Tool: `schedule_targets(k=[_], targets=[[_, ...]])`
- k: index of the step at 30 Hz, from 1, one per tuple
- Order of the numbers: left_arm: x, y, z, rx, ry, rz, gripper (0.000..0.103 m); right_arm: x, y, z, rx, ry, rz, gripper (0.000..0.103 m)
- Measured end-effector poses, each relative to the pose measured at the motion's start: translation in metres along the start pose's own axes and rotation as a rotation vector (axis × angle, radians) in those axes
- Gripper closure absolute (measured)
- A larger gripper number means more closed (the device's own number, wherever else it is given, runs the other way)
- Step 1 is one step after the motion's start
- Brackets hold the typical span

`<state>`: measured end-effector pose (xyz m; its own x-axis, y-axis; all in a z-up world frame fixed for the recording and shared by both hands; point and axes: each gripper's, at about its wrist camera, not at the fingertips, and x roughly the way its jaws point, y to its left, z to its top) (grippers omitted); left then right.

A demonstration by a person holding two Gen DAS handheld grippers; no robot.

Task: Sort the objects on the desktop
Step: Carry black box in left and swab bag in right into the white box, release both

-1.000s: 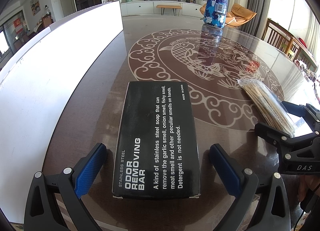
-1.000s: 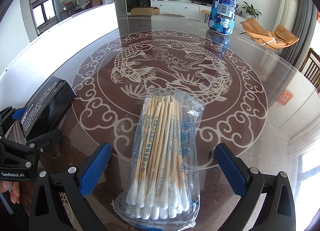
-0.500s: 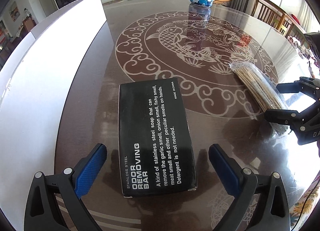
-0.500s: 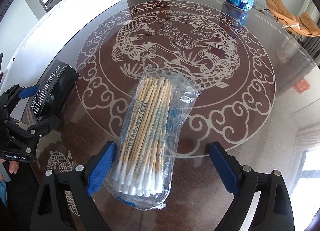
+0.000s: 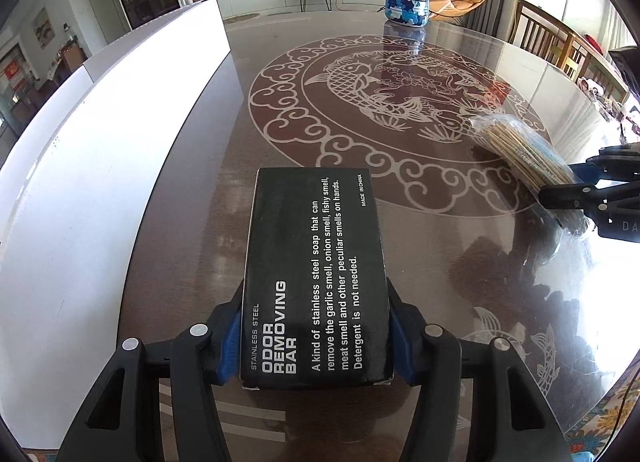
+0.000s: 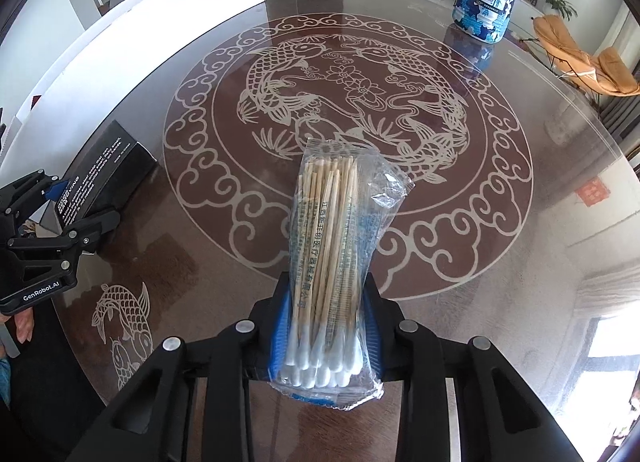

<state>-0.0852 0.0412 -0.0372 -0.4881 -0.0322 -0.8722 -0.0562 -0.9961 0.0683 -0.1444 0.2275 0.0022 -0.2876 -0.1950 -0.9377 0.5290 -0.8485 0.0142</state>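
Now both grippers have just closed: the left gripper (image 5: 316, 336) clamps the near end of the black box (image 5: 314, 274), and the right gripper (image 6: 326, 336) squeezes the cotton swab pack (image 6: 332, 246) at its cotton tips — both things run straight ahead, lengthwise away over the worktop (image 6: 500, 262).

My right gripper (image 6: 326, 342) has just been closing and now pinches the cotton swab packet (image 6: 334, 246) on the glass table (image 6: 520, 262).
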Motion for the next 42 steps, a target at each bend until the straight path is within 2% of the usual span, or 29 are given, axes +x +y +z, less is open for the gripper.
schedule_targets(k=[16,20,24,31,36,42], targets=[[-0.016,-0.012,0.000,0.037,-0.044,0.030,0.045,-0.018,-0.004,-0.012,0.020,-0.031,0.023,0.070],[-0.018,-0.009,0.000,0.011,-0.040,-0.006,0.045,-0.018,-0.004,-0.014,0.024,-0.029,0.027,0.070],[-0.022,-0.003,-0.002,-0.046,-0.025,-0.088,0.045,-0.022,-0.003,-0.016,0.025,-0.034,0.036,0.070],[-0.043,0.007,0.001,-0.062,-0.031,-0.121,0.045,-0.026,0.011,-0.011,-0.033,-0.025,0.042,0.070],[-0.084,0.047,0.017,-0.088,-0.086,-0.093,0.045,-0.055,0.028,0.020,-0.065,-0.099,0.077,0.070],[-0.123,0.146,0.039,-0.203,-0.133,0.018,0.045,-0.093,0.088,0.091,-0.156,-0.214,0.168,0.070]])
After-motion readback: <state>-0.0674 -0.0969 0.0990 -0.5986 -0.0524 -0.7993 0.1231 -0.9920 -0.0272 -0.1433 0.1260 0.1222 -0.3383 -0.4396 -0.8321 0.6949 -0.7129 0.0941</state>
